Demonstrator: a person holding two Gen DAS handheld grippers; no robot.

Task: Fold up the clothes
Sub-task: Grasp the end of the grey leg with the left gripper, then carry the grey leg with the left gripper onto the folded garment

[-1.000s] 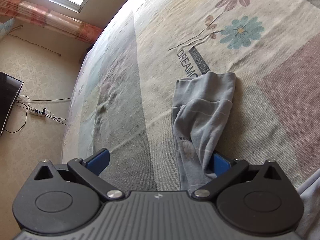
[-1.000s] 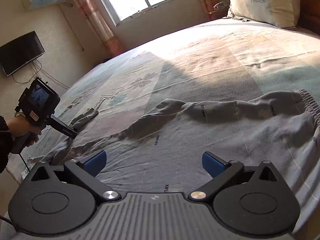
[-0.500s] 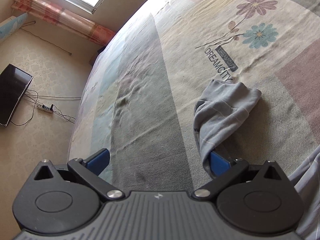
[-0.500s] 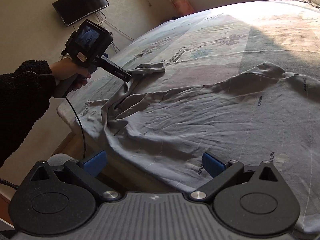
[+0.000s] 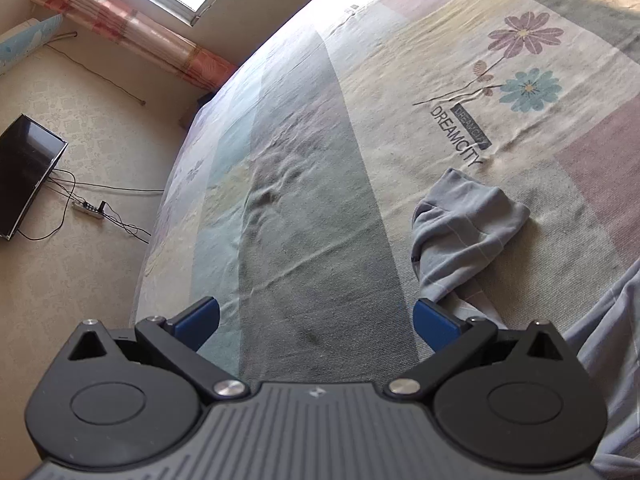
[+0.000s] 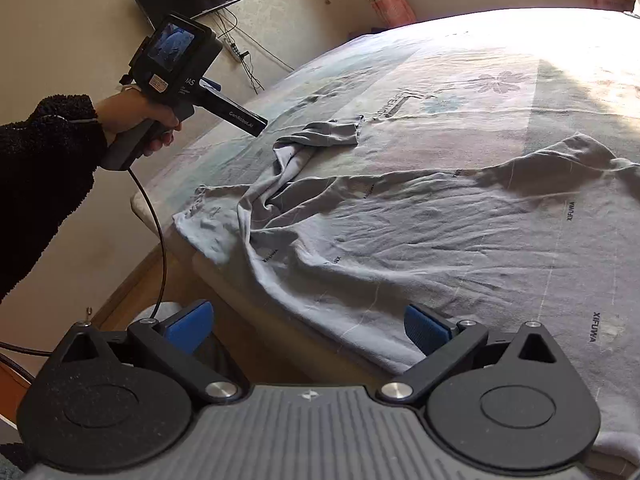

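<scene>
Bedsheet (image 6: 460,92) under grey garment (image 6: 420,232)

Grey garment (image 6: 420,232) spread wrinkled on bed, hem over edge; sleeve (image 5: 464,232) bunched outward

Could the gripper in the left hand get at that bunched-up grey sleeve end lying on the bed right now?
Probably yes. The left gripper is open, and the sleeve lies just ahead of its right finger on the bedspread with nothing over it. It would likely need only a small shift sideways.
</scene>
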